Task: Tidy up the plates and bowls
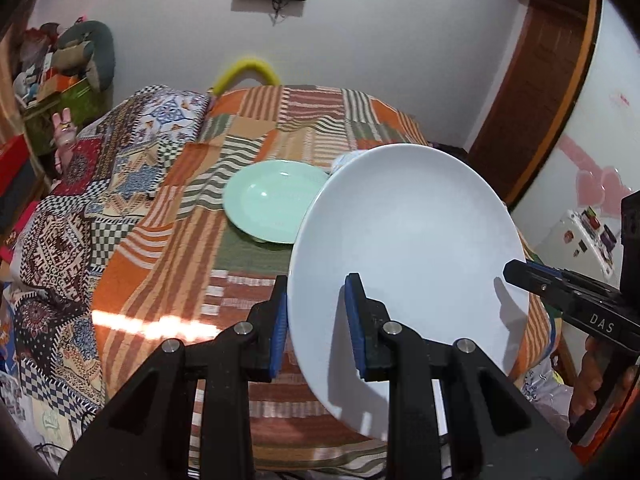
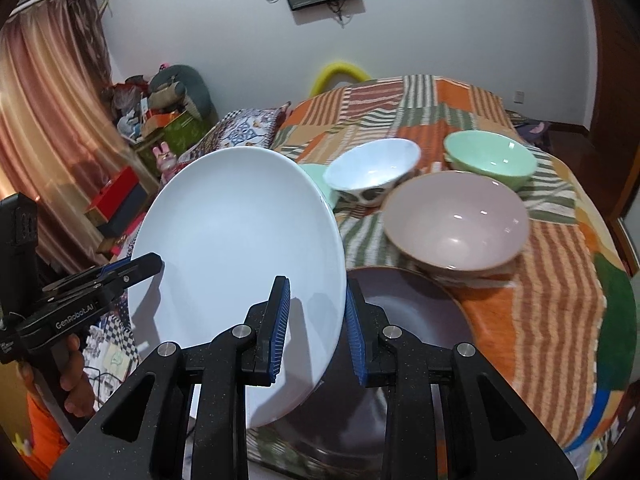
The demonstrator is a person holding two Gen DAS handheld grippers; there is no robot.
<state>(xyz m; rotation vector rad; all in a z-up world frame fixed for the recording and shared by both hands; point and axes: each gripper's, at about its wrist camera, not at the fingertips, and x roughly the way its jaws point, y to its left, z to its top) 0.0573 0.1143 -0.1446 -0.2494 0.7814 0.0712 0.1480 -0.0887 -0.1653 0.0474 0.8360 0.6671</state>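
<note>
I have the white plate [image 1: 408, 248] clamped at opposite rim edges, left gripper [image 1: 316, 320] and right gripper [image 2: 318, 320] jaws both closed on it. It hangs tilted above the table's [image 1: 168, 248] near edge, presumably for stacking on the green plate [image 1: 272, 200].

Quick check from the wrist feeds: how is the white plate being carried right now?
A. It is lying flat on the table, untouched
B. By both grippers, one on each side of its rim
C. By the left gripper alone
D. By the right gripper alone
B: the white plate is tilted above the table, with the left gripper and the right gripper each clamped on opposite sides of its rim.
</note>
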